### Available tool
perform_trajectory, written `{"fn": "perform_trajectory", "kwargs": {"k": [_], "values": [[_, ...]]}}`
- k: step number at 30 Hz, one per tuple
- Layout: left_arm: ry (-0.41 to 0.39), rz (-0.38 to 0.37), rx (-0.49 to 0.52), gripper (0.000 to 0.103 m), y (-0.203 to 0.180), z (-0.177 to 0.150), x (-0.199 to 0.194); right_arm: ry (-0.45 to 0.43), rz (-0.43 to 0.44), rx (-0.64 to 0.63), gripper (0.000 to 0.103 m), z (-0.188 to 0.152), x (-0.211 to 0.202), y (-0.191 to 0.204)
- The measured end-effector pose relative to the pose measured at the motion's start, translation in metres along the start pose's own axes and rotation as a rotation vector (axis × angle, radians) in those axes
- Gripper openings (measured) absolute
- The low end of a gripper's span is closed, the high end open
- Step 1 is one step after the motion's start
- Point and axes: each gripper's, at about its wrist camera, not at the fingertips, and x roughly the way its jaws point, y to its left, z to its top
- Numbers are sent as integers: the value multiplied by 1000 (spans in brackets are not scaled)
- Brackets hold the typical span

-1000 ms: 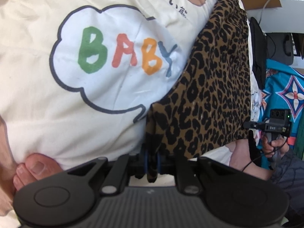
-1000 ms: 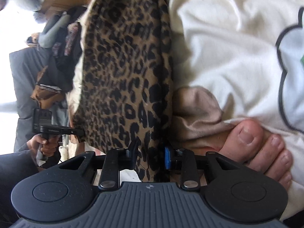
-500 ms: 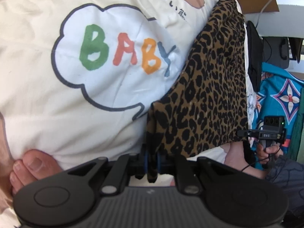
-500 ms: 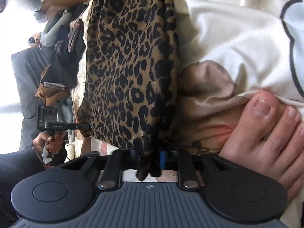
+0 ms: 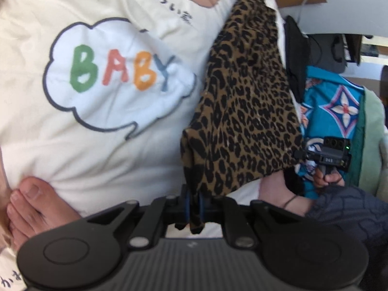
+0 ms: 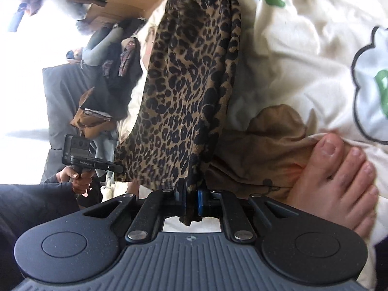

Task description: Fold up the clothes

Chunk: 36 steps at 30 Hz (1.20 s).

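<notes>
The leopard-print garment hides its own pinched edge between the jaws and covers the cream bedding behind it. The far clothes pile is blurred, its pieces indistinct. The bare foot runs past the right edge.

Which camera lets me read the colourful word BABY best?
The left wrist view. The whole word BABY sits there unhidden inside its white cloud on the cream blanket. The right wrist view catches only green bits of lettering at its edge, too little to read.
</notes>
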Motion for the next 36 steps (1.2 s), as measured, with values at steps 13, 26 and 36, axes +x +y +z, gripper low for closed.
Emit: {"fn": "perform_trajectory", "kwargs": {"k": [13, 26, 36], "values": [[-17, -104, -6, 7, -5, -9, -19, 12, 80, 29, 6, -15, -18, 12], [-212, -157, 22, 7, -28, 28, -53, -149, 146, 43, 7, 8, -39, 15], [-249, 2, 23, 7, -52, 69, -63, -284, 150, 38, 7, 28, -41, 7]]}}
